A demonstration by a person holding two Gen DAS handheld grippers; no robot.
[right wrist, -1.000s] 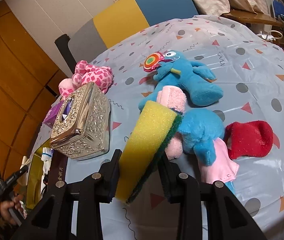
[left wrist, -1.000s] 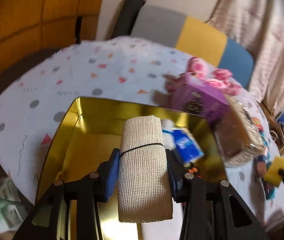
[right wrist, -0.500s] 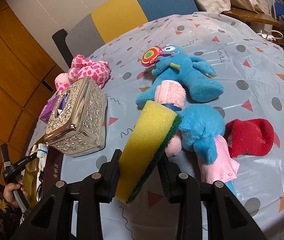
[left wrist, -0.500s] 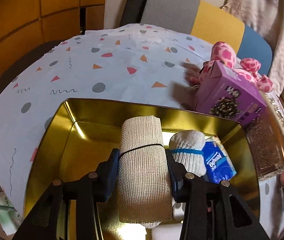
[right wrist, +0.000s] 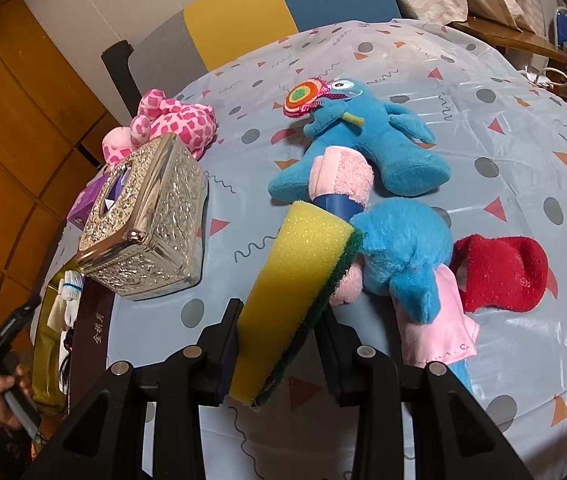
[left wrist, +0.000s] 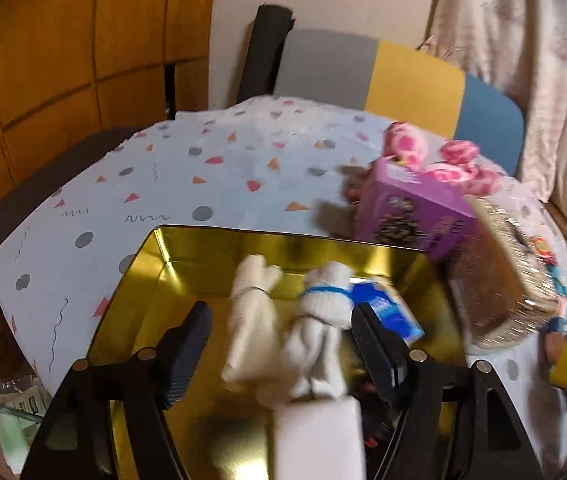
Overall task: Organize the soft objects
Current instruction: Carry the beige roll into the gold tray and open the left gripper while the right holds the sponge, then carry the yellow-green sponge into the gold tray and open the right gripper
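Left wrist view is showing the left gripper (left wrist: 279,332) hanging over the gold tray (left wrist: 219,246), its jaws opening wide, with the beige bandage roll (left wrist: 251,312) lying loose between them on the tray floor, touched by neither pad. Just beside that roll, toward the purple box (left wrist: 415,210), a white roll with a blue band (left wrist: 323,312) is resting, and a blue tissue pack (left wrist: 387,312) is sitting next to it inside the tray; a white block (left wrist: 319,436) is blurring the near edge. In the right wrist view, the right gripper (right wrist: 279,332) is pinching the yellow sponge (right wrist: 291,292) between its jaws, holding it above the bench (right wrist: 503,92), well away from the tray. Past the silver tissue box (right wrist: 147,220), much is waiting outside the tray: the blue plush toy (right wrist: 367,148), a pink towel roll (right wrist: 343,176), a second blue plush (right wrist: 403,252), a red sock (right wrist: 503,272) and the pink spotted plush (right wrist: 179,120). The sorting is looking only partly done: a few items are in, the sponge is in hand, and most of the toys are remaining.
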